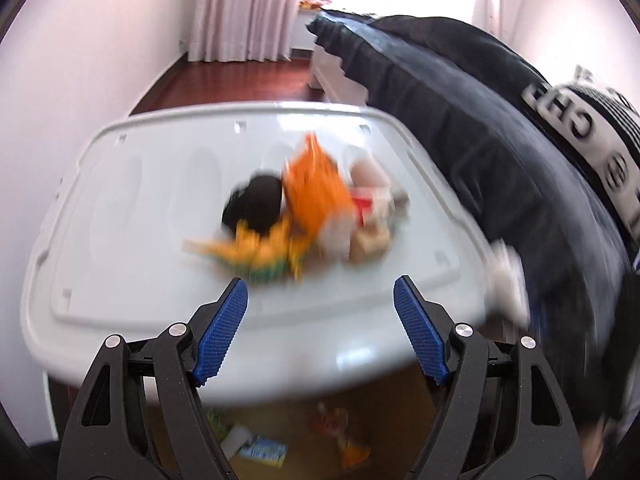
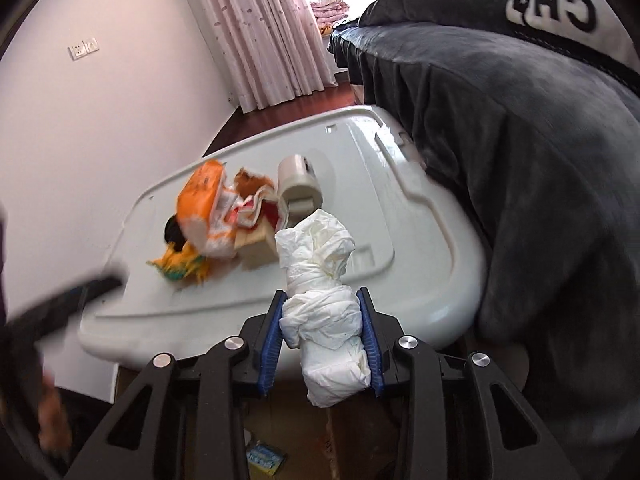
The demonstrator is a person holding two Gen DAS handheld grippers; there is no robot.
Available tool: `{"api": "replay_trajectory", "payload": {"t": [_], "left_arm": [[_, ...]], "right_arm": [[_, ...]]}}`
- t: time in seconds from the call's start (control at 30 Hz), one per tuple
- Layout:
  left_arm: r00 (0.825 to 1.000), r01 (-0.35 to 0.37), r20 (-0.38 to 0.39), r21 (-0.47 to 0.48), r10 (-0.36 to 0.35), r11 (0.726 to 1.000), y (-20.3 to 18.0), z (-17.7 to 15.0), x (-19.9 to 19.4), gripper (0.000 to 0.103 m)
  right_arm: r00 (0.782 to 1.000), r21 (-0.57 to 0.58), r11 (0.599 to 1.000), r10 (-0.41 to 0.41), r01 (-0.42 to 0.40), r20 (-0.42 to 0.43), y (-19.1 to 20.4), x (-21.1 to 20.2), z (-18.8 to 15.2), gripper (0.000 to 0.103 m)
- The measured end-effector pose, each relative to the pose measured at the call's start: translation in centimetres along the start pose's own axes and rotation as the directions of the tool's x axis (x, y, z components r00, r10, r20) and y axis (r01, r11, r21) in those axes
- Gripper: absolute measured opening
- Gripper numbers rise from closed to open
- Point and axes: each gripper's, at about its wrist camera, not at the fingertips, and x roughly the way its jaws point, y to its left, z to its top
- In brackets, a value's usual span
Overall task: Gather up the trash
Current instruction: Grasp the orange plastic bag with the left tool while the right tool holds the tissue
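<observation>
Right gripper (image 2: 324, 300) clamping a crumpled white tissue wad (image 2: 324, 312) over the near edge of the white plastic lid (image 2: 400, 216). Lying mid-lid: orange wrapper (image 2: 202, 196), tape roll (image 2: 300, 184), cardboard scrap (image 2: 256, 250), all bunching together.

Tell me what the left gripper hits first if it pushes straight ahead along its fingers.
Probably the yellow-green wrapper at the near edge of the trash pile on the white lid. The left gripper is open and empty; blur leaves depth uncertain.
</observation>
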Motion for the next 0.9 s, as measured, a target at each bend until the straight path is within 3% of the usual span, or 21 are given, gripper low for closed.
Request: {"api": "replay_trajectory", "payload": {"t": [0.1, 0.23, 0.37, 0.6, 0.67, 0.7, 0.8, 0.9], "left_arm": [[1.0, -0.02, 0.0, -0.011, 0.02, 1.0, -1.0, 2.8, 2.4, 0.074], [1.0, -0.029, 0.005, -0.055, 0.03, 0.998, -2.0, 5.2, 5.3, 0.074], [1.0, -0.023, -0.022, -0.102, 0.021, 0.995, -2.4, 6.3, 7.4, 0.074], [0.993, -0.112, -0.045, -0.057, 0.11, 0.992, -2.4, 6.5, 10.7, 0.073], [0.991, -0.127, -0.051, -0.034, 0.125, 0.991, -2.0, 6.3, 11.3, 0.034], [0.99, -0.13, -0.063, -0.025, 0.128, 0.991, -1.8, 6.3, 11.7, 0.026], [0.992, -0.12, -0.044, -0.017, 0.12, 0.993, -1.1, 6.2, 11.3, 0.015], [0.995, -0.104, -0.015, -0.008, 0.104, 0.995, -0.9, 6.2, 10.0, 0.014]], "right_arm": [[0.999, -0.008, 1.0, 0.03, -0.03, -0.024, 0.7, -0.1, -2.0, 0.035], [0.999, -0.075, 0.997, 0.033, -0.035, -0.025, 2.3, 0.6, -2.1, 0.035], [0.998, -0.07, 0.996, 0.048, -0.051, -0.038, 2.2, 1.2, -2.0, 0.035], [0.997, -0.034, 0.998, 0.058, -0.06, -0.047, 1.6, 1.4, -1.8, 0.036], [0.997, -0.033, 0.998, 0.059, -0.06, -0.053, 1.7, 1.5, -1.8, 0.036], [0.997, -0.033, 0.998, 0.059, -0.061, -0.056, 1.7, 1.6, -1.8, 0.036], [0.997, -0.035, 0.998, 0.055, -0.057, -0.059, 1.8, 1.8, -1.8, 0.036], [0.996, -0.026, 0.998, 0.057, -0.059, -0.067, 1.6, 2.0, -1.7, 0.036]]}}
